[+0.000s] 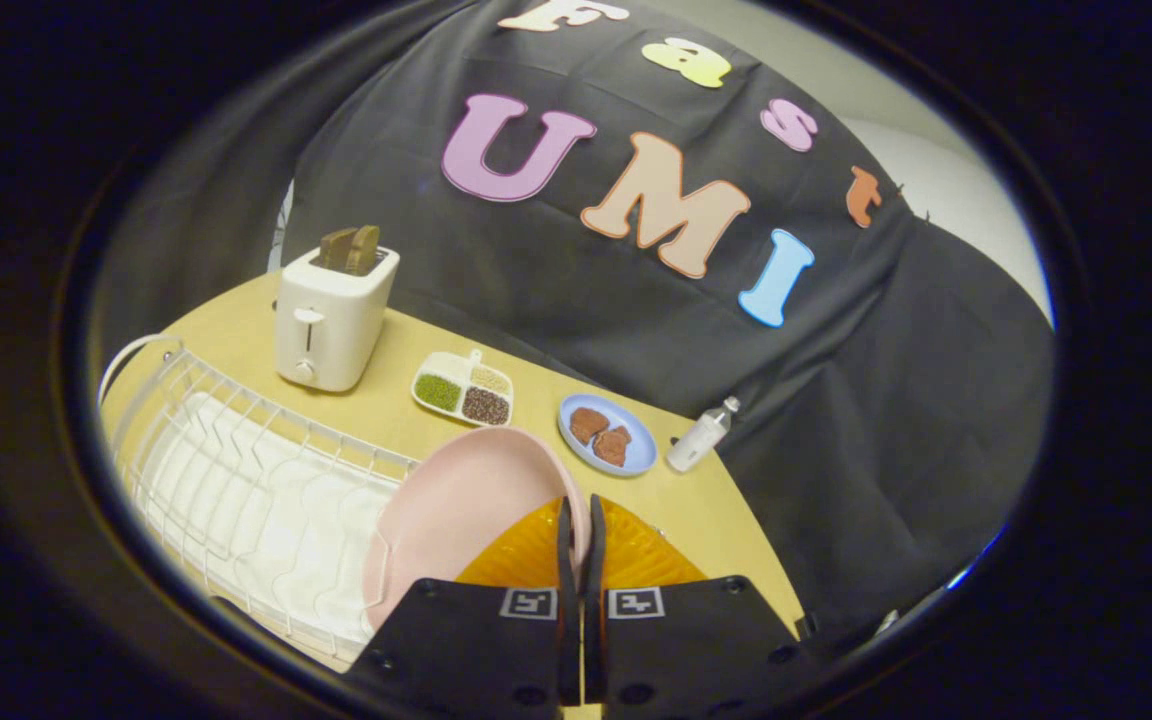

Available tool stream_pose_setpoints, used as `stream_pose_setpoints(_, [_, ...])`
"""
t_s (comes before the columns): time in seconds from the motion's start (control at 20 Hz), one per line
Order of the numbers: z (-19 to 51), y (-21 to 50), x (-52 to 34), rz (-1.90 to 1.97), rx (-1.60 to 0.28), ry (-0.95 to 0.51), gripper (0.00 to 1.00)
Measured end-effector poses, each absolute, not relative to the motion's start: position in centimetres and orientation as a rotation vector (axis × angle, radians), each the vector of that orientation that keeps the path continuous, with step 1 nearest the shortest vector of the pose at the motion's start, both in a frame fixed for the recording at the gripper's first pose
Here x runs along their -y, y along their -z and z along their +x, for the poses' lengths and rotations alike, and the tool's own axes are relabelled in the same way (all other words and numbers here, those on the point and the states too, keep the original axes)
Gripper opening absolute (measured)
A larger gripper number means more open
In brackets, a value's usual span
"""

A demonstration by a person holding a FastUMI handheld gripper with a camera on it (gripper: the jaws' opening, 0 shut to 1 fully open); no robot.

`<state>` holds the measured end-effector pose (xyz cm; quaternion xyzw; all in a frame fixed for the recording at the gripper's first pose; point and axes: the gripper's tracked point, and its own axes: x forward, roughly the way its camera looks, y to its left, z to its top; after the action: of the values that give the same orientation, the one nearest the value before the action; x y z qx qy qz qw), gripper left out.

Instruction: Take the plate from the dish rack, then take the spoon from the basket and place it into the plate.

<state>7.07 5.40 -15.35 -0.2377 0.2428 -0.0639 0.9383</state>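
Gripper (576, 520) clamped nearly closed on the rim of a pink plate (456, 500), fingers pressing it from both sides, held upright above the white wire dish rack (236, 480) on a wooden table (536, 400). Beyond the fingers: white toaster (331, 320), divided dish of beans (463, 390), blue plate (608, 435), small white bottle (701, 435).

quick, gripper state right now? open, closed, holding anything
Gripper: closed, fingers pinching the rim of the orange plate, next to the pink plate by the dish rack.
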Motion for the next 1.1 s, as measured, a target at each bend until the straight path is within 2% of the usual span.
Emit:
stream_pose_setpoints(0.25, [7.6, 13.6, -6.5, -0.538, -0.454, 0.102, 0.04])
stream_pose_setpoints(0.6, [7.2, 8.7, -3.4, -0.492, -0.378, 0.139, 0.04])
stream_pose_setpoints(1.1, [0.5, 7.2, 5.3, -0.251, -0.371, 0.164, 0.04])
